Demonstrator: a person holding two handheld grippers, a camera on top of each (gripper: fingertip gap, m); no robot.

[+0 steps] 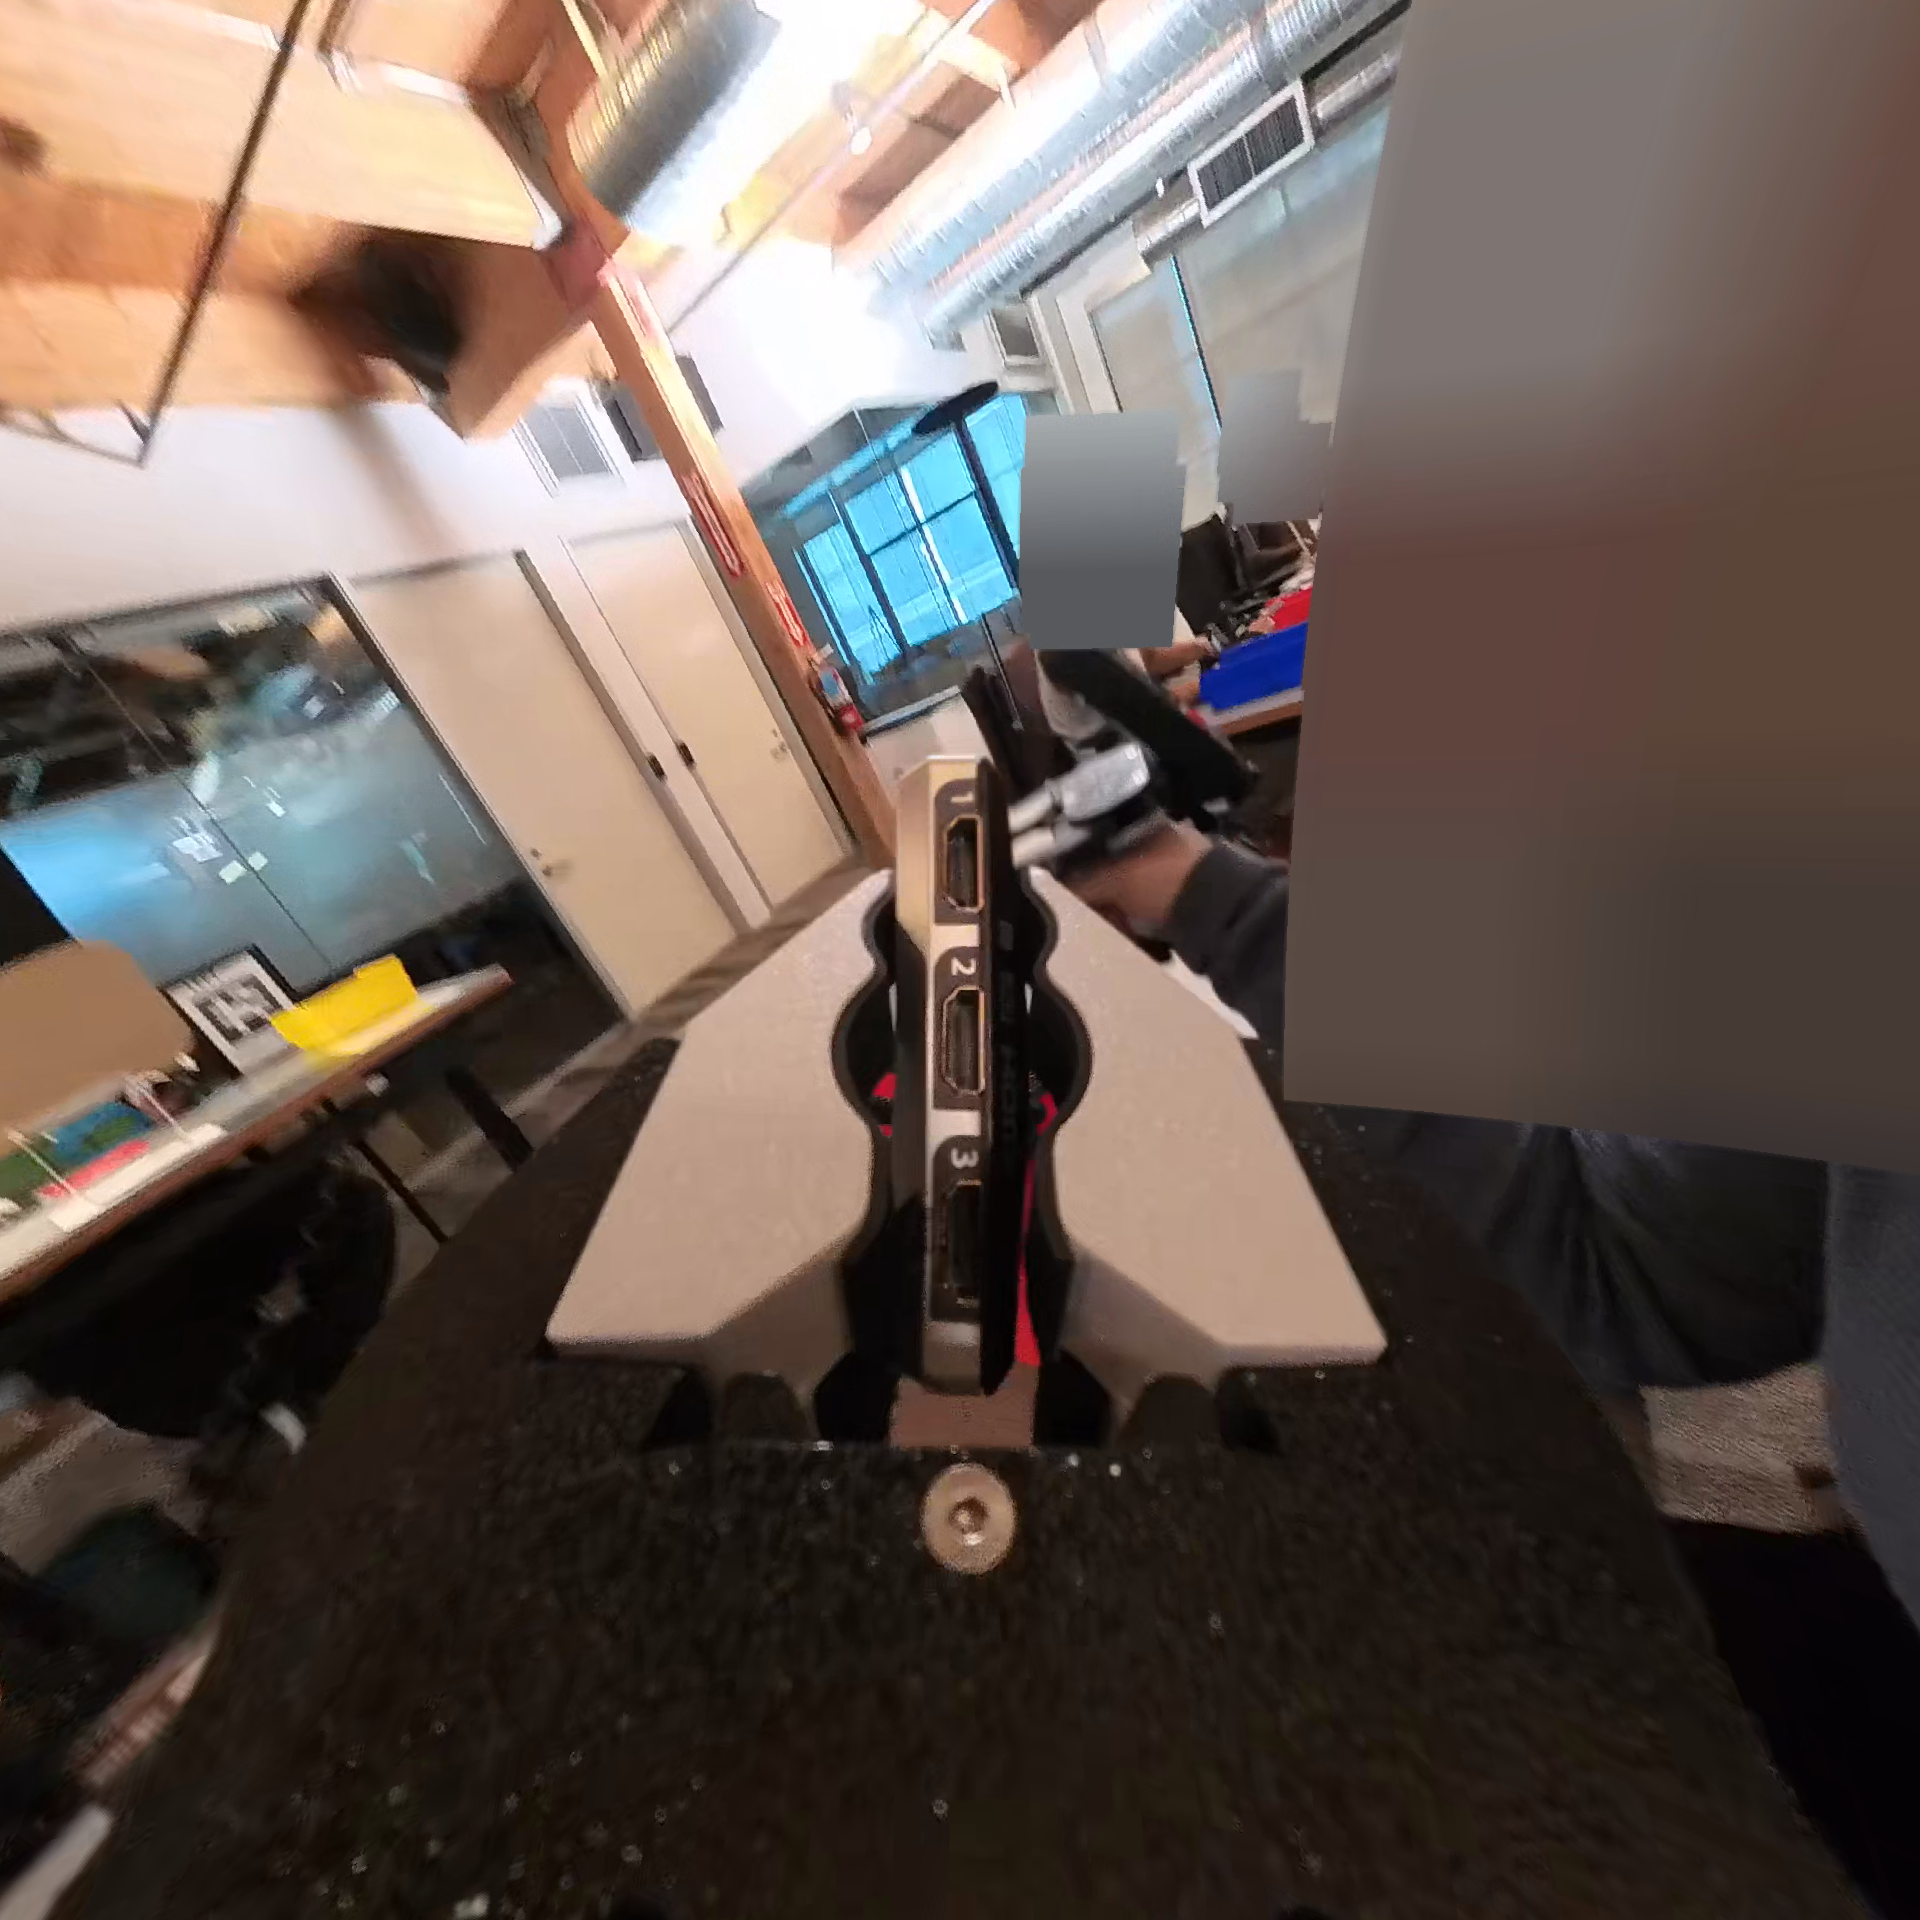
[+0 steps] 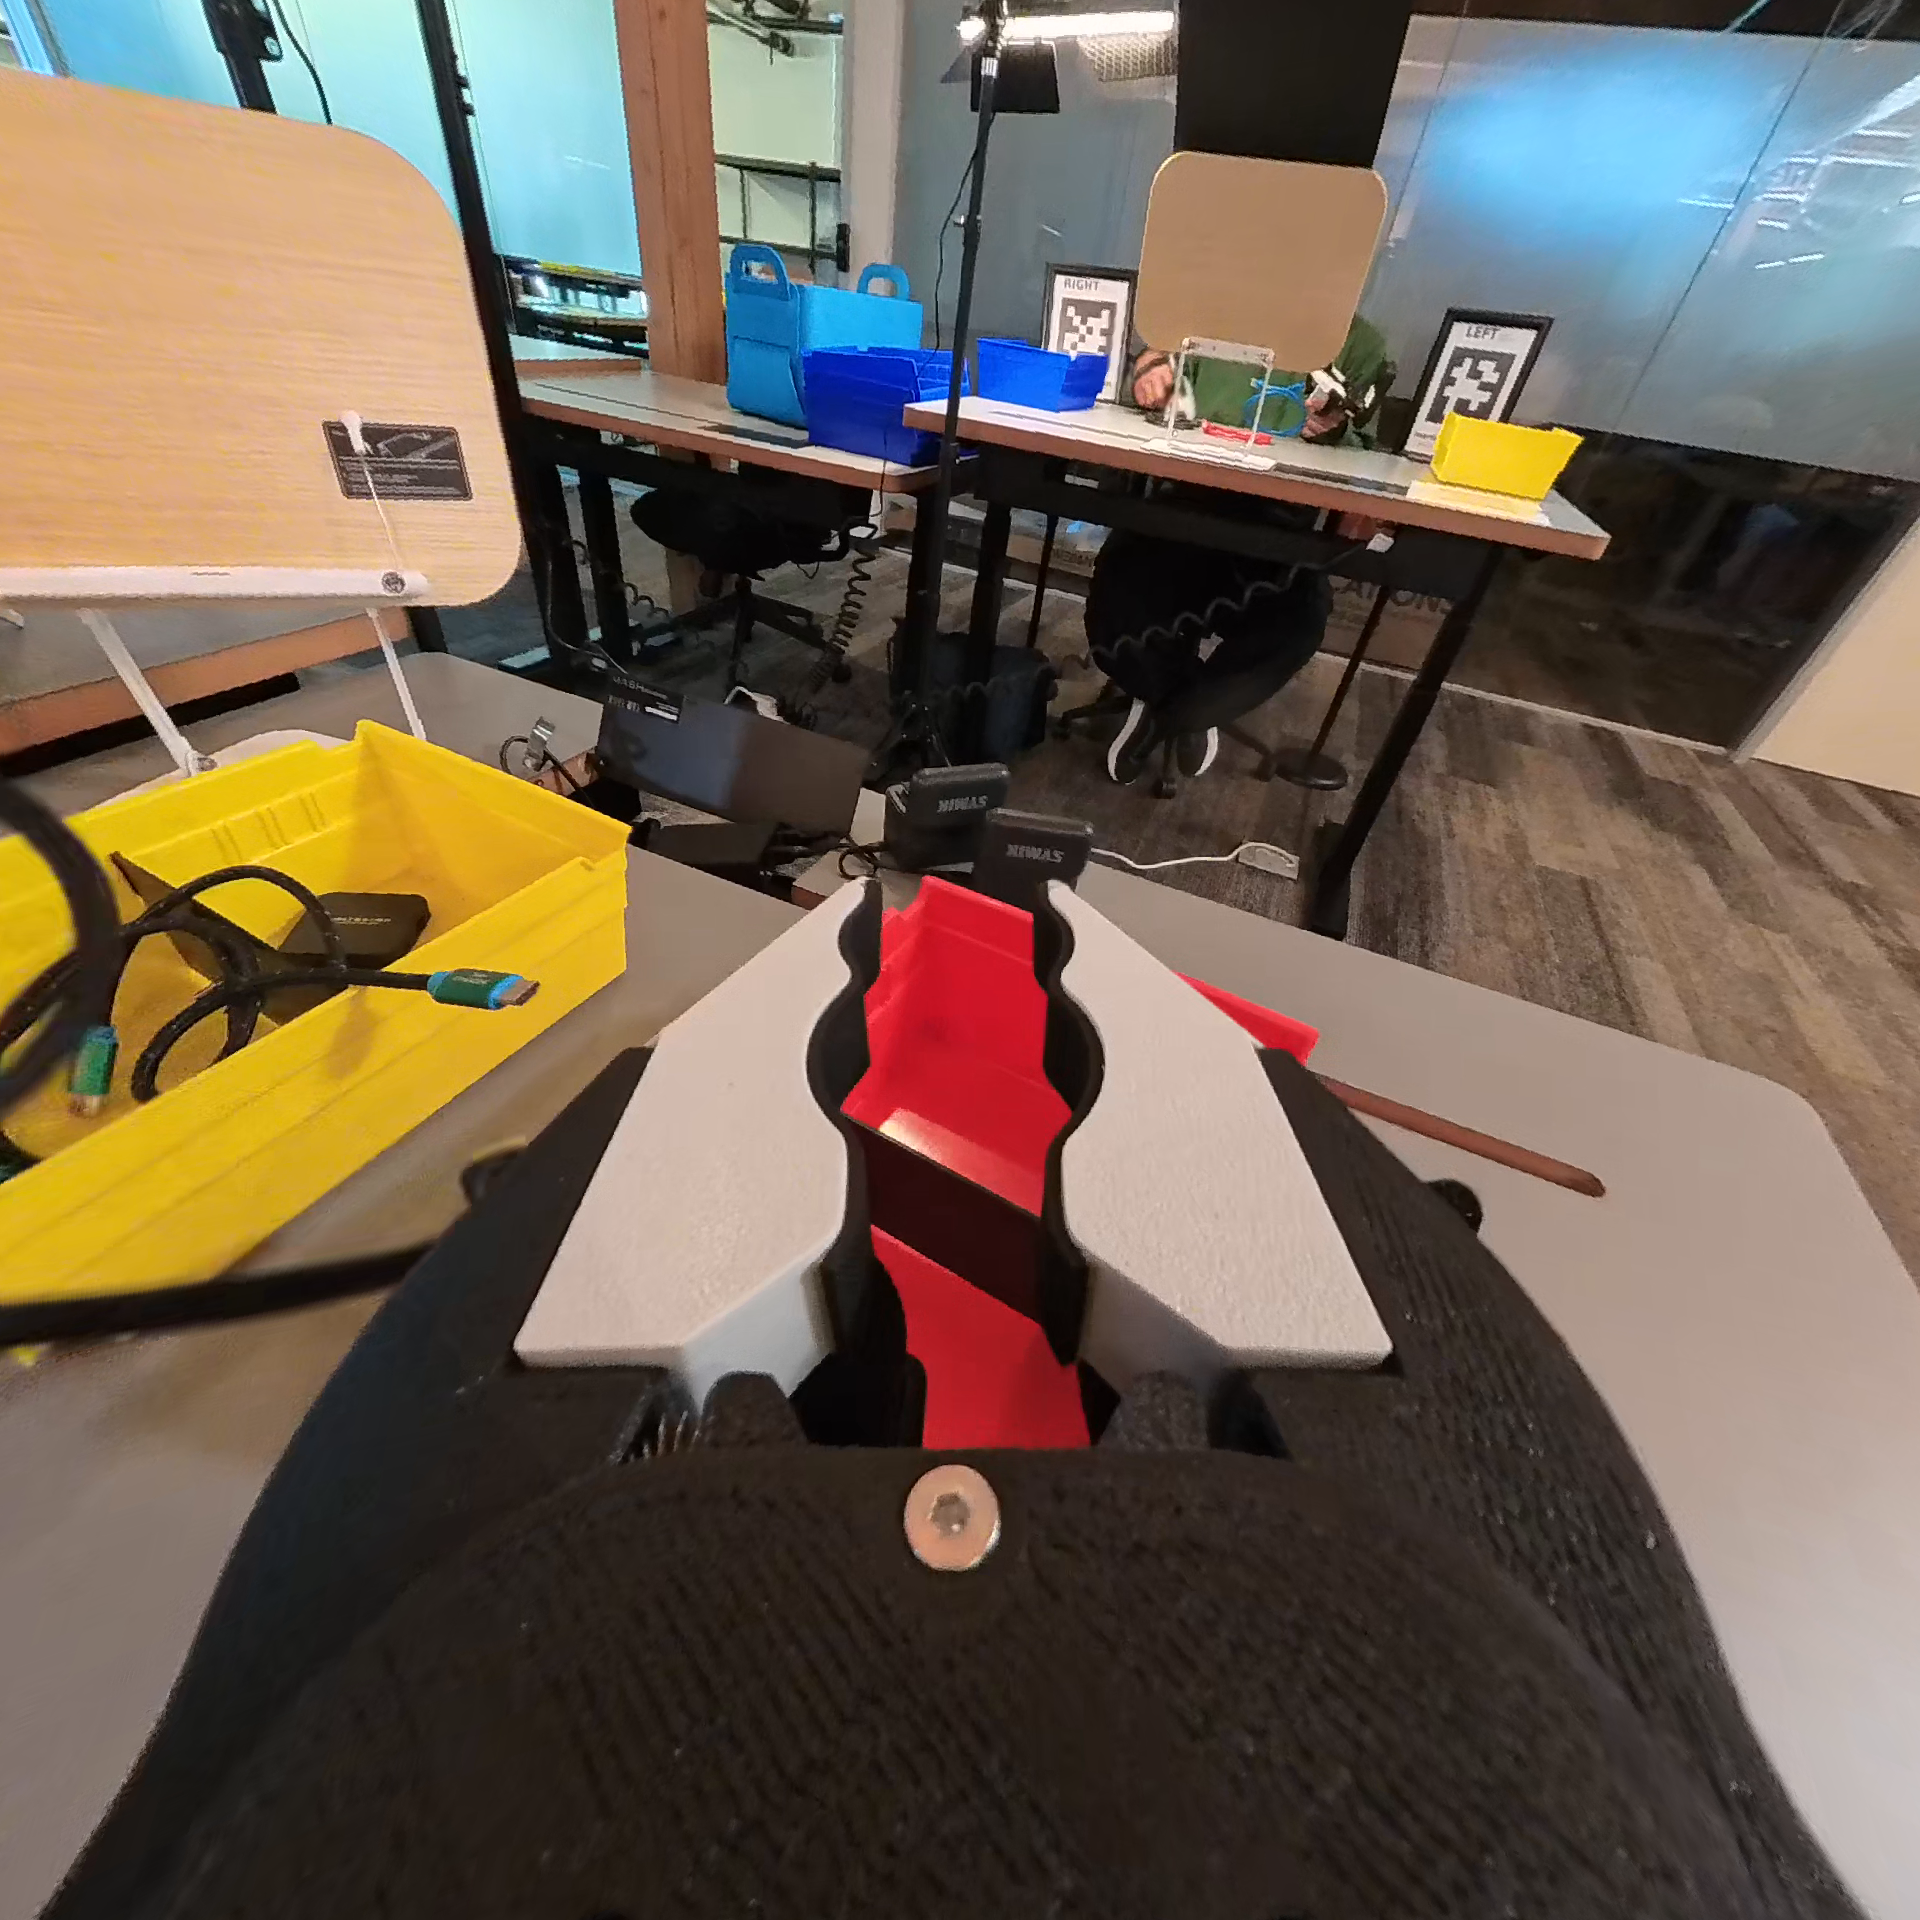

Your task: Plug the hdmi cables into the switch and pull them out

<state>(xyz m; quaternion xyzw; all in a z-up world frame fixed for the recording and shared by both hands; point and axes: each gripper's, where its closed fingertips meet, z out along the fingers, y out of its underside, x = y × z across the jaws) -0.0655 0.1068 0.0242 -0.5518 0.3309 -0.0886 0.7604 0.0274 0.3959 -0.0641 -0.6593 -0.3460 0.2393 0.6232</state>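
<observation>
floor [image 2: 1558,831]: wood-look planks | desks [image 2: 1247,468] by glass wall [image 2: 1662,260] (frosted) | ducts [image 1: 1091,135] overhead

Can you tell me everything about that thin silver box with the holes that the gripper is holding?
The slim silver-and-black metal-looking HDMI switch stands on edge, clamped between the grey fingers of the left gripper and lifted up. Its narrow silver side faces the camera with three numbered ports in a row, all empty. No cable is plugged in. Its top end pokes past the fingertips.
</observation>
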